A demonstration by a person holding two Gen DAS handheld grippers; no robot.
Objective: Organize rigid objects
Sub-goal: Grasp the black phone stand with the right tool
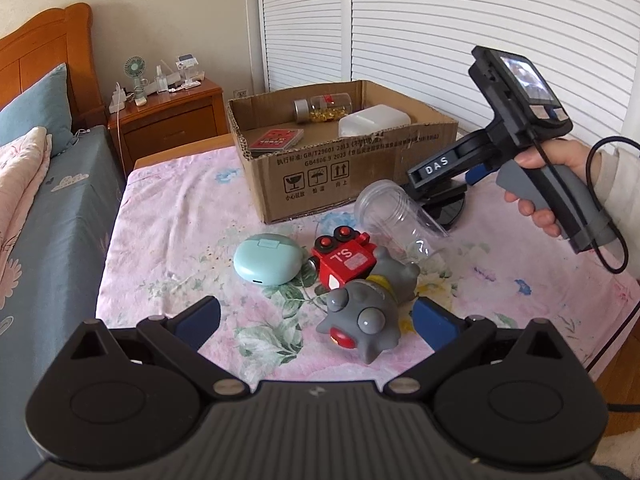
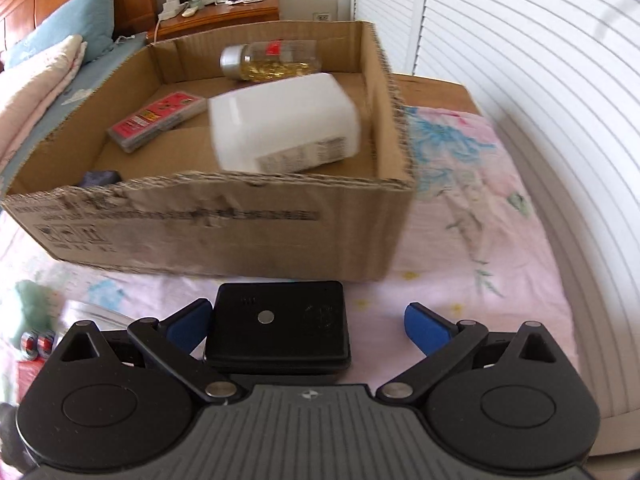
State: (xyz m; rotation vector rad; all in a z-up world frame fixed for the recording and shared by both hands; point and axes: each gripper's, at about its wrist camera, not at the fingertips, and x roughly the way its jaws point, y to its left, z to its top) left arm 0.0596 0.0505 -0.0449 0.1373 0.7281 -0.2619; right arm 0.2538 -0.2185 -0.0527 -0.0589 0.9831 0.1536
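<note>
A cardboard box [image 1: 320,168] stands on the flowered bedspread and also shows in the right wrist view [image 2: 224,224]. It holds a white container [image 2: 284,128], a red card pack [image 2: 156,120] and a clear bottle of yellow capsules [image 2: 272,60]. In front lie a clear plastic cup [image 1: 396,216], a red toy robot [image 1: 344,260], a mint earbud case [image 1: 266,260] and a grey squeeze toy [image 1: 364,308]. My left gripper [image 1: 316,320] is open just before the grey toy. My right gripper [image 2: 310,322] is open around a black square case [image 2: 280,324], whose left side touches the left finger.
A bed with blue pillow [image 1: 36,108] and pink quilt lies to the left. A wooden nightstand [image 1: 168,116] with a small fan stands behind. White louvred doors [image 1: 480,32] run along the right. The table edge drops off at the right.
</note>
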